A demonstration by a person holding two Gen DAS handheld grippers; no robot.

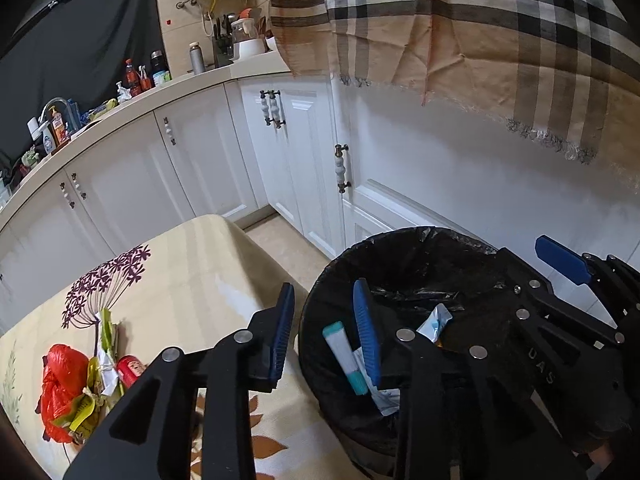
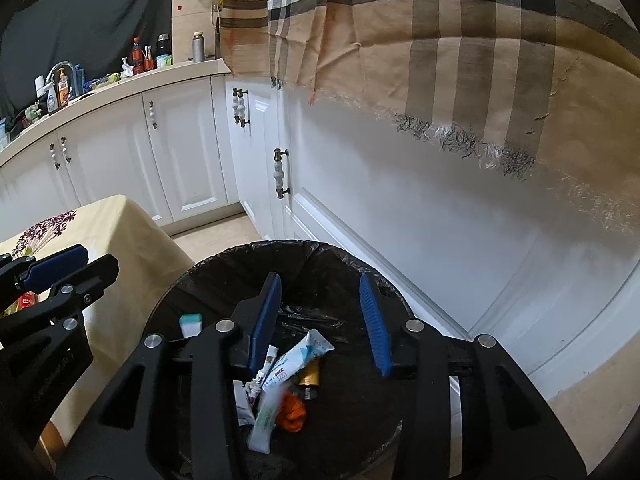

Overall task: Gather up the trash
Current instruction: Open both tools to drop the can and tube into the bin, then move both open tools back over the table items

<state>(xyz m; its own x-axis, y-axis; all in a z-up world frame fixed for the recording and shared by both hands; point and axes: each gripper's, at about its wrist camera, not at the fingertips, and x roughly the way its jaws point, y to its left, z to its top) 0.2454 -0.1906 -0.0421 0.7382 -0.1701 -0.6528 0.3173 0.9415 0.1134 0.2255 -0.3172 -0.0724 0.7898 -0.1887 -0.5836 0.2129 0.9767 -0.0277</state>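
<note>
- Over the black-lined trash bin (image 2: pixel 224 276), which stands on the floor between the cloth-covered counter (image 1: pixel 192 264) on the left and the white cabinets (image 2: pixel 400 208) on the far side, both tools are held.
- The left hand-held gripper (image 1: pixel 326 334) is seen with its blue pads parted and nothing pressed between them; a white and teal tube (image 1: pixel 345 358) is seen in the gap, over the bin's left rim.
- The right hand-held gripper (image 2: pixel 320 322) is likewise parted and empty, aimed into the bin.
- Inside the bin a white and blue wrapper (image 2: pixel 298 360), an orange scrap (image 2: pixel 294 410) and a blurred pale packet (image 2: pixel 266 420) are seen.
- More trash is left on the counter: a red plastic bag (image 1: pixel 60 388), crumpled yellow-green wrappers (image 1: pixel 94 396) and a small red can (image 1: pixel 130 370).
- A plaid cloth (image 2: pixel 440 48) is draped above the cabinets.
</note>
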